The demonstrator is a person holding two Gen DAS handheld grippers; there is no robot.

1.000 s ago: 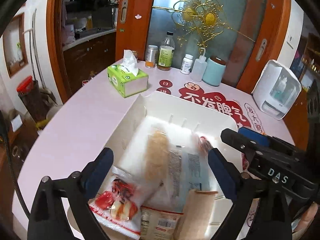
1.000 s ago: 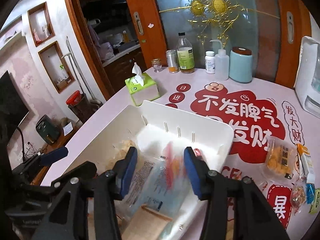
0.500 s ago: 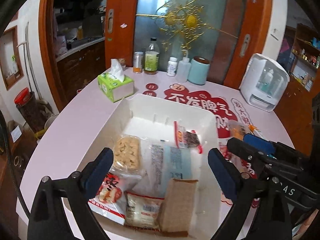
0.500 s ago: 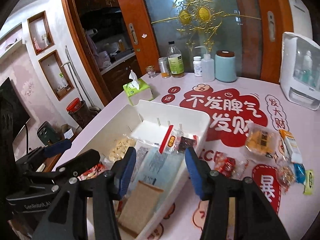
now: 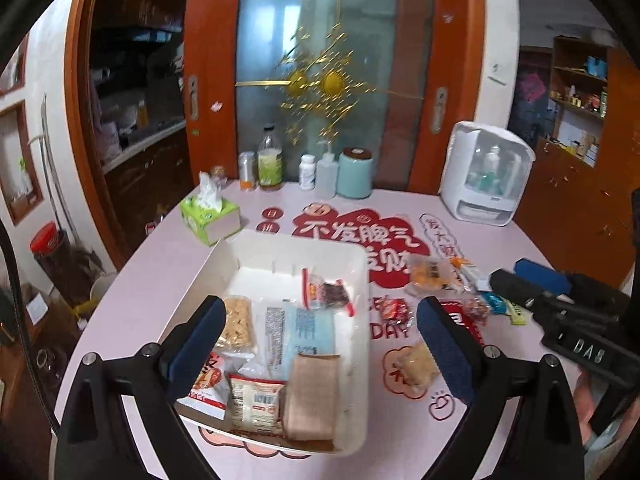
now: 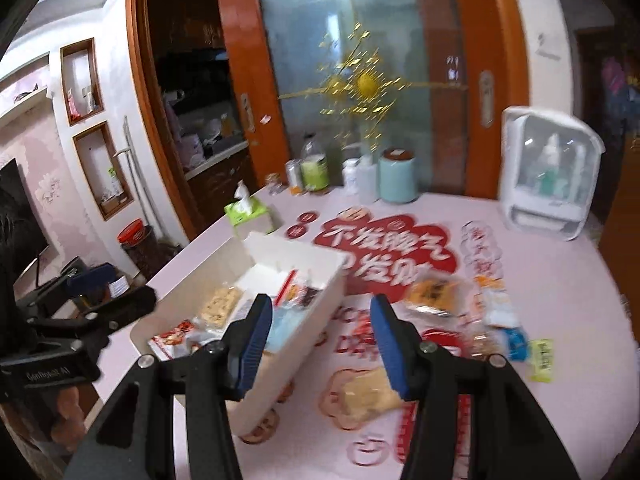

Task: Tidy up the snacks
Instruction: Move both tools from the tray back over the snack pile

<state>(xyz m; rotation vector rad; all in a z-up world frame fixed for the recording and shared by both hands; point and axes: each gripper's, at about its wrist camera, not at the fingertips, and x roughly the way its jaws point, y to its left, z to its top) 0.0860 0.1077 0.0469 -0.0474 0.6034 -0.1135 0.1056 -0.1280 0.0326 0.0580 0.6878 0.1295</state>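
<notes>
Grippers left [image 5: 318,334] and right [image 6: 322,336] gape empty; only right view shows television [image 6: 18,212].

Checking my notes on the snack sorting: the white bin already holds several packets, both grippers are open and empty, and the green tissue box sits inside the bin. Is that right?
One thing is wrong: the green tissue box is not inside the white bin; it stands on the table beyond the bin's far left corner, as the left wrist view shows. The rest holds: packets lie in the bin, and the left gripper and right gripper are open and empty.

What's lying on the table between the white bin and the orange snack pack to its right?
In the left wrist view, a small red wrapped snack lies between the white bin and the orange snack pack, on the table's red lettering.
</notes>
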